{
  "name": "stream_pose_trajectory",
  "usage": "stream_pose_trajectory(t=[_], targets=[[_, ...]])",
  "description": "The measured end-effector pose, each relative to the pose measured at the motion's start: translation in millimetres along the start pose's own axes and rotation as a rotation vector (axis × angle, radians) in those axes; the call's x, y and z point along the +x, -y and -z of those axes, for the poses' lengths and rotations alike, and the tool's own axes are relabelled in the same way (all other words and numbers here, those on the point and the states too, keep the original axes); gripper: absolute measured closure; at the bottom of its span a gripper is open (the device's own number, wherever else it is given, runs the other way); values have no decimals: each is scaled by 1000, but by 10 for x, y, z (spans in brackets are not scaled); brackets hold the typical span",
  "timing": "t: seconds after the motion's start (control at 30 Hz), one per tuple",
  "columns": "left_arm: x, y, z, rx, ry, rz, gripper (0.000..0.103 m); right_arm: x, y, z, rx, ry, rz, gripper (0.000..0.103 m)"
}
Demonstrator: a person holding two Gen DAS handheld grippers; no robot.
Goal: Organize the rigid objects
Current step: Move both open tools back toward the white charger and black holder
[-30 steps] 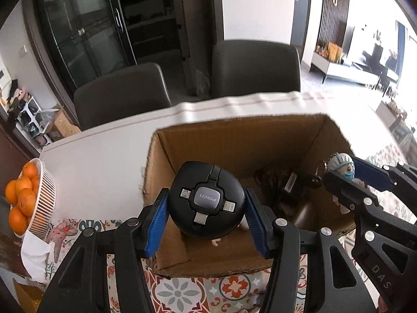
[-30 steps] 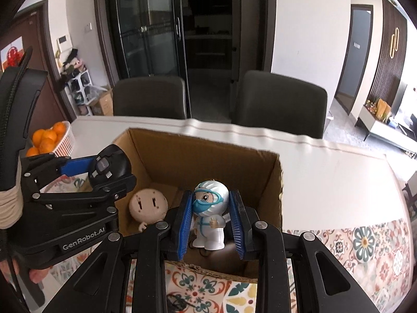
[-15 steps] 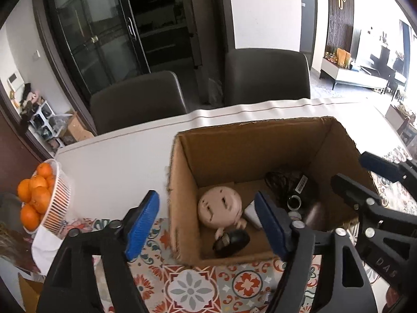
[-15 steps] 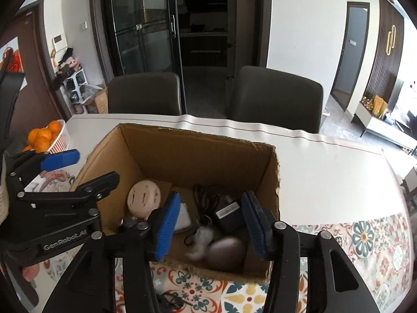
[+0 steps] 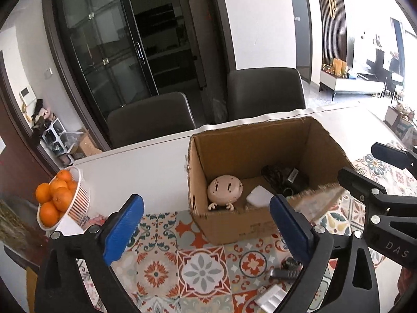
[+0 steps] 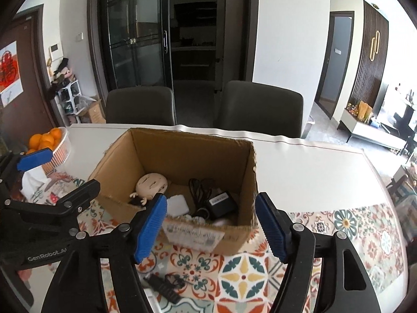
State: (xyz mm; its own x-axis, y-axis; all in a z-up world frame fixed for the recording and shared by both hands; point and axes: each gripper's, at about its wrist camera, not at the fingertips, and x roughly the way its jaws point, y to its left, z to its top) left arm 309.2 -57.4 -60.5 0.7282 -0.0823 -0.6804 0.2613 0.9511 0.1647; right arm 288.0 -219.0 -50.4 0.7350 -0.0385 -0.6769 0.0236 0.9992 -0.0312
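An open cardboard box [image 5: 229, 224] [image 6: 235, 237] stands on the patterned mat. Inside lie a beige round-headed doll [image 5: 224, 190] [image 6: 151, 184], a white flat piece [image 5: 258, 197] [image 6: 177, 205] and a black adapter with cable [image 5: 292, 177] [image 6: 220, 203]. My left gripper [image 5: 206, 229] is open and empty, held back from the box's near left side. My right gripper [image 6: 211, 227] is open and empty in front of the box's near wall. Small dark items [image 6: 164, 285] [image 5: 285, 270] and a white block [image 5: 271, 296] lie on the mat near me.
A white basket of oranges [image 5: 56, 198] [image 6: 50, 140] sits at the table's left edge. Two dark chairs [image 5: 151, 117] [image 6: 260, 109] stand behind the white table [image 5: 146, 172]. The patterned mat [image 5: 203, 266] covers the near part of the table.
Both grippers opened and let go: the black round cable hub and the masked figurine dropped into the box. Both grippers then pulled back and up from the box.
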Motion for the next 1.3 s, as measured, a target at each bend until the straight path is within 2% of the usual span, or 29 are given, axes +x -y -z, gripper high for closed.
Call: stream_pose_trajectory(t=[0.07, 0.53, 0.87, 1.0, 1.3], targets=[[-67, -5, 61, -5, 0, 1, 3, -94, -25, 53, -6, 12, 9, 28], [-400, 95, 554, -47, -36, 20, 2, -487, -43, 492, -6, 34, 8, 26], [-449, 231, 905, -117, -86, -1, 2, -475, 34, 824, 1, -3, -43, 26], [-465, 277, 1070, -134, -99, -36, 2, -438, 47, 963, -4, -22, -66, 26], [-444, 212, 1429, -181, -146, -85, 3, -348, -122, 1274, -61, -51, -129, 26]])
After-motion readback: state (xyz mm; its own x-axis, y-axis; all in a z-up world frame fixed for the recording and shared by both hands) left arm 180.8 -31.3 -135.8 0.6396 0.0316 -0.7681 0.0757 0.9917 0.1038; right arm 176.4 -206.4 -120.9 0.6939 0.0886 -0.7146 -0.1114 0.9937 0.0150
